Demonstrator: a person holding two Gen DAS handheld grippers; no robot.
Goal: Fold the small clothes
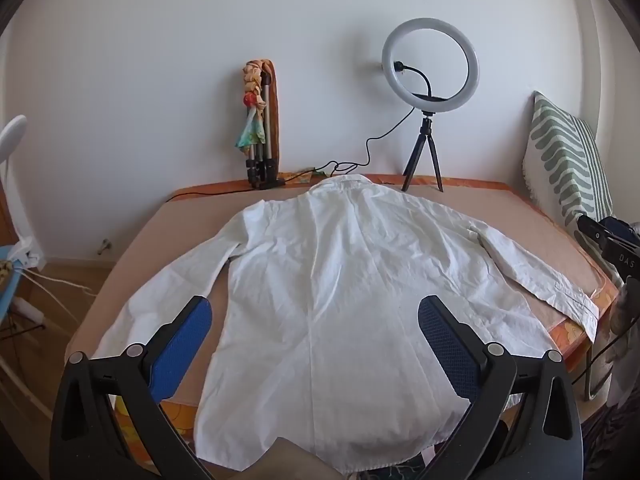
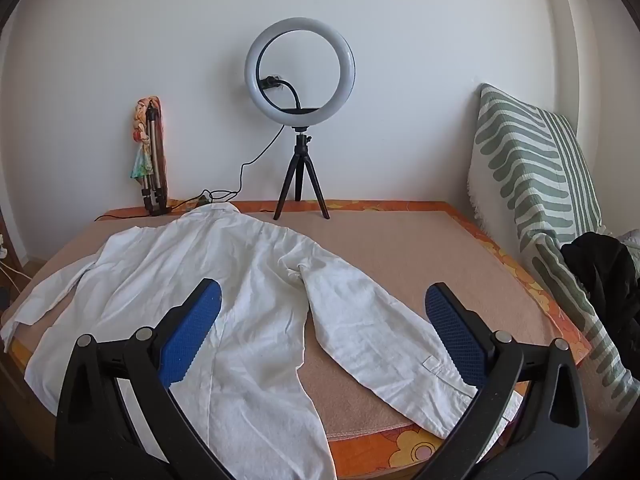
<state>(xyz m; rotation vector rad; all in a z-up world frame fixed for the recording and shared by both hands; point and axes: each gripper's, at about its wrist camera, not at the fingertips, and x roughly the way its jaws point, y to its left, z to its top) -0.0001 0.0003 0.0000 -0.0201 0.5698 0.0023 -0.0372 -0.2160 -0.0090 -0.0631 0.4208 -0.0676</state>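
Both grippers hang wide open over a white shirt spread flat on the bed.

The left gripper (image 1: 316, 312) holds nothing, its blue pads (image 1: 180, 348) splayed above the hem of the white shirt (image 1: 340, 280). The right gripper (image 2: 324, 304) is equally wide and empty, above the right sleeve (image 2: 380, 328), whose cuff its frame partly hides. The shirt lies back up on the peach bedcover (image 2: 400, 248), collar toward the ring light (image 2: 300, 68) and a folded tripod (image 1: 262, 136). A dark garment (image 2: 604, 276) at the right is cut off.
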